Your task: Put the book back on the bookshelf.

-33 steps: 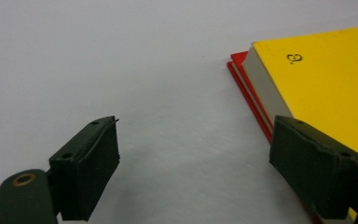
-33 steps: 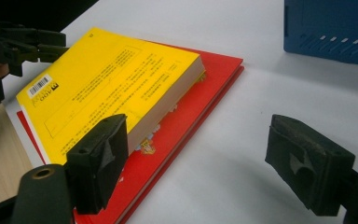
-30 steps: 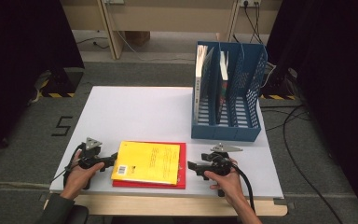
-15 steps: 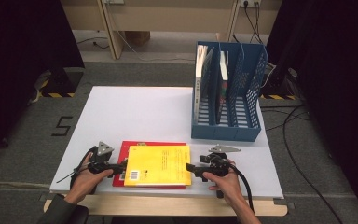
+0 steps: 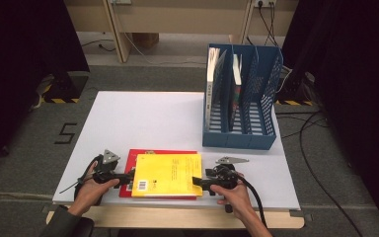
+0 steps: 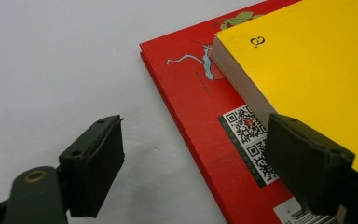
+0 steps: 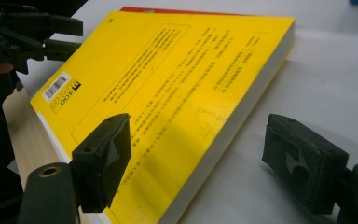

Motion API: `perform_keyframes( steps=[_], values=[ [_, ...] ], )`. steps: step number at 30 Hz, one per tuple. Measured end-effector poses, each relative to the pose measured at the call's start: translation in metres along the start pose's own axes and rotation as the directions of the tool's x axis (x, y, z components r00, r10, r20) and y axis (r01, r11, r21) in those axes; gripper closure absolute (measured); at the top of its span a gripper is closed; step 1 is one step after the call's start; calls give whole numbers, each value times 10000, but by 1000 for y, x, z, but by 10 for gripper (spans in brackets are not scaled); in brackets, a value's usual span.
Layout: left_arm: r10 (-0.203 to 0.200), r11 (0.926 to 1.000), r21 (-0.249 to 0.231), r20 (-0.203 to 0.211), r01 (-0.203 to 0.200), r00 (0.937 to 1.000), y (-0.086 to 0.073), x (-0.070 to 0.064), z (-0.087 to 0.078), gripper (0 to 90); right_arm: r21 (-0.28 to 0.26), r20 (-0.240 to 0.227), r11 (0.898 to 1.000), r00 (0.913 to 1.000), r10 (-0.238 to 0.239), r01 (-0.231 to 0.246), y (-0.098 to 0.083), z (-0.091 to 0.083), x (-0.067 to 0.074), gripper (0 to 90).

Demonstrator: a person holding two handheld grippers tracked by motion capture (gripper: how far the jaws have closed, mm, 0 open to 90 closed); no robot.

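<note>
High view: yellow book atop red book; left hand-held gripper just opened wider, right hand-held gripper wide, jaws straddling its edge.

A blue perforated plastic file rack is seen upright at the far right of the white surface, with two books stood in its left compartments.

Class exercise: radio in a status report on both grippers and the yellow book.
Left gripper open at book's edge. Right gripper open, straddling yellow book's spine edge. Book atop red book. Nothing blocking.
</note>
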State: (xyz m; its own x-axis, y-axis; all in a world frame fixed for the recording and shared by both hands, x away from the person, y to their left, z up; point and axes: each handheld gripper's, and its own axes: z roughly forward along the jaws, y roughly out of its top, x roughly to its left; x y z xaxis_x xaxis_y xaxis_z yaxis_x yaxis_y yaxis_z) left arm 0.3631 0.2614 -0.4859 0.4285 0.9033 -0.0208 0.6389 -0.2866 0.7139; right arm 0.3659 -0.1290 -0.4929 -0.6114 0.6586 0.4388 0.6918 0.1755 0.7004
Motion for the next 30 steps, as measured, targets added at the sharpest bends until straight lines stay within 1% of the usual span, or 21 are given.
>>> perform_keyframes(
  steps=[2,5,6,7,10,11,12,14,15,17,18,19,21,23,24,25,26,27,28,29,30],
  values=[
    [5,10000,-8,-50,-5,10000,0,-1,0,172,129,-48,9999,10000,26,-26,-1,4,2,244],
    [45,10000,-13,-78,-45,10000,0,-1,0,176,170,65,9998,9999,-141,140,-3,8,7,239],
    [21,10000,-10,-69,-21,10000,0,-1,0,176,136,38,9998,9999,-113,112,-3,9,8,241],
    [22,10000,-7,-84,-22,10000,0,-1,0,176,80,-13,10000,10000,-41,41,-4,10,9,231],
    [-28,10000,-19,-36,28,10000,0,-2,-1,191,18,132,10000,9999,43,-43,-4,11,13,227],
    [-61,10000,-34,-33,61,10000,0,-2,-1,199,-2,150,9995,9993,330,-330,-3,11,13,247],
    [-41,10000,-61,-49,41,10000,-1,-3,-1,201,-158,138,9980,9980,616,-613,-2,10,13,262],
    [-64,9999,-114,4,64,10000,-1,-3,0,216,-371,190,9968,9972,719,-712,1,8,13,308],
    [-85,9999,-126,45,85,10000,-1,-3,0,229,-586,206,9955,9969,754,-741,4,6,14,324],
    [-156,9996,-220,103,158,9998,-1,-6,0,273,-938,160,9922,9964,835,-817,11,2,16,328],
    [-162,9995,-264,98,165,9998,-1,-7,0,303,-1054,227,9928,9980,594,-567,17,0,17,329],
    [-100,9994,-337,88,103,9999,0,-11,0,337,-1132,282,9923,9981,540,-505,21,-2,19,337],
    [88,9991,-404,-49,-90,9999,1,-16,1,407,-1449,126,9889,9993,344,-322,33,-7,20,377],
    [175,9984,-542,-221,-187,9996,3,-22,4,436,-1700,-365,9849,9990,261,-319,47,-14,23,464],
    [153,9983,-567,-211,-165,9997,4,-24,5,436,-1676,-918,9855,9957,126,-279,58,-16,29,514],
    [134,9982,-588,-162,-143,9998,5,-25,6,433,-1674,-1141,9857,9935,8,-201,63,-16,33,553],
    [216,9983,-543,-186,-226,9996,6,-28,8,425,-1686,-1408,9855,9900,-65,-175,67,-15,37,556],
    [328,9981,-519,-335,-345,9989,6,-29,8,384,-1615,-1335,9869,9908,-238,20,72,-14,44,549],
    [465,9972,-559,-564,-496,9973,6,-30,8,327,-1572,-1020,9870,9936,-485,320,75,-13,47,536],
    [564,9966,-555,-693,-603,9960,5,-30,7,282,-1419,-563,9874,9953,-785,698,77,-14,47,530],
    [539,9970,-516,-704,-576,9961,5,-29,7,251,-1406,-418,9881,9967,-693,628,78,-15,42,530]
  ],
)
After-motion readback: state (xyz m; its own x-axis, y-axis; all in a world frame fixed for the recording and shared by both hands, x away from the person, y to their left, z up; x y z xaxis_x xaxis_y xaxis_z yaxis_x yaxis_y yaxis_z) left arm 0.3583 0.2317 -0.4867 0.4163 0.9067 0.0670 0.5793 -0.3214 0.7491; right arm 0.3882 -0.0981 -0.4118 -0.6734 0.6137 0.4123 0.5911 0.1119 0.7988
